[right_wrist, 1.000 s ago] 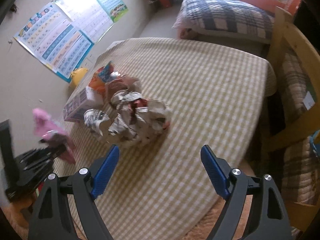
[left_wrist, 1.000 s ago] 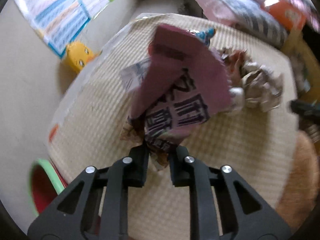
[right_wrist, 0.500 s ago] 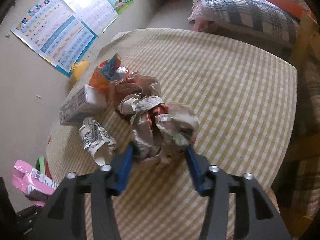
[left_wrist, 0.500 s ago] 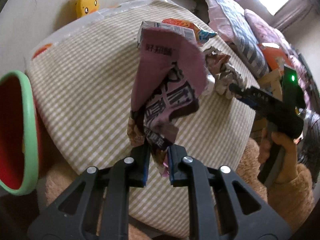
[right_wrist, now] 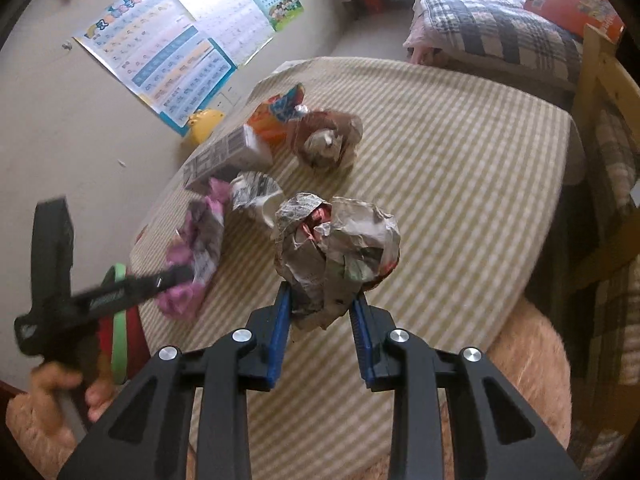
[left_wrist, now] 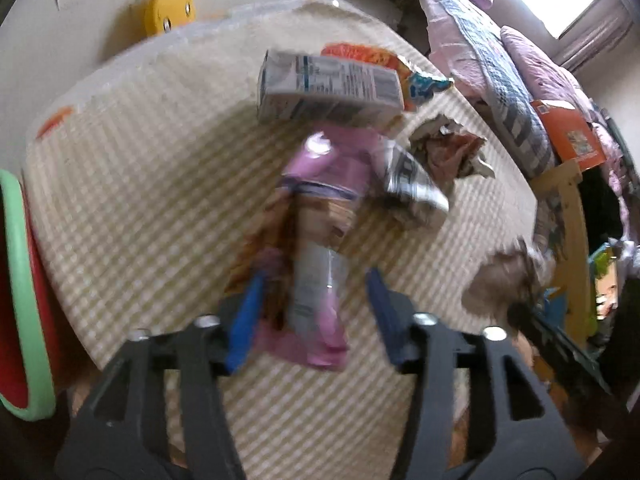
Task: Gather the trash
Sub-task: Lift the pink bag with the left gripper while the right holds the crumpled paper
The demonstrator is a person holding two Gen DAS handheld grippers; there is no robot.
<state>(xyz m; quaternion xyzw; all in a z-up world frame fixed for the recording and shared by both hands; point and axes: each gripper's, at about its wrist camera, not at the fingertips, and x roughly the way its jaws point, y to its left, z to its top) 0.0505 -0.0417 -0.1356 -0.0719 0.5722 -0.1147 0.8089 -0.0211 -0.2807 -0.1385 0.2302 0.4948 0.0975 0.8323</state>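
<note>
**Pink wrapper let go short of the bin; paper ball gripped**

Left gripper (left_wrist: 312, 316) has just been opening: jaws spread, pink snack wrapper (left_wrist: 316, 240) loose between them over the checked table (left_wrist: 140, 168). Risk: it drops on the table, missing the red bin with green rim (left_wrist: 20, 300) at near left. Right gripper (right_wrist: 320, 332), just closing, pinches the crumpled newspaper ball (right_wrist: 340, 248); a loose hold may slip. Carton (left_wrist: 328, 88) print unreadable.
</note>
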